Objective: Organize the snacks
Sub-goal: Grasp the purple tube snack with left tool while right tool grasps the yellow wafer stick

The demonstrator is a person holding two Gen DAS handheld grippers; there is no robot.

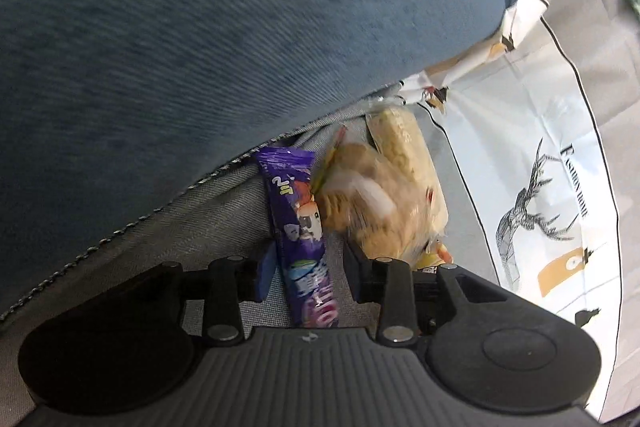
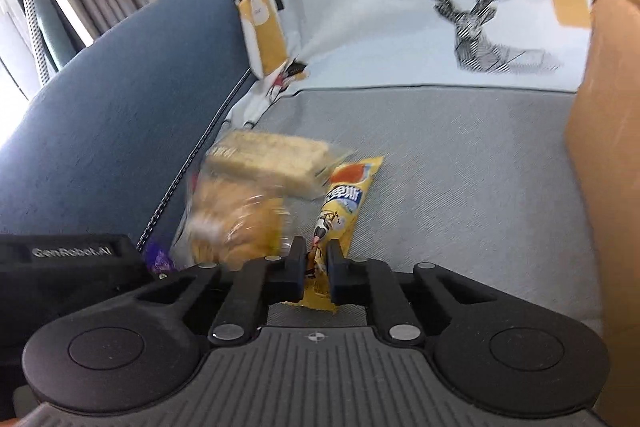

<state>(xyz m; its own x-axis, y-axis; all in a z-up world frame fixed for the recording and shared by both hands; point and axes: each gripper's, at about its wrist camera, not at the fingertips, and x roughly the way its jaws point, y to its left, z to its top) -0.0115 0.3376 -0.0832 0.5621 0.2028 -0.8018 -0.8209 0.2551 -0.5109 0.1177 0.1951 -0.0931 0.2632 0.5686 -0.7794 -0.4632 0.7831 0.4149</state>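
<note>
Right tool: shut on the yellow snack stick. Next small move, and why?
Probably lift it straight up a little. The right tool pinches the yellow snack stick near its lower end, while its far end lies on the grey seat cushion beside the clear-wrapped snacks.

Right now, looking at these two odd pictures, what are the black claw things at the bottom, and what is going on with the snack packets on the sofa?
Each picture comes from a camera mounted on a hand-held two-finger gripper, one per hand, looking along its fingers. In the left view, the left gripper stands open around a purple snack stick packet lying on the grey sofa seat. In the right view, the right gripper is shut on the end of a yellow snack stick packet. Beside them lie a clear bag of golden biscuits and a pale wrapped rice cracker bar. Behind stands a white cushion printed with a deer.
</note>
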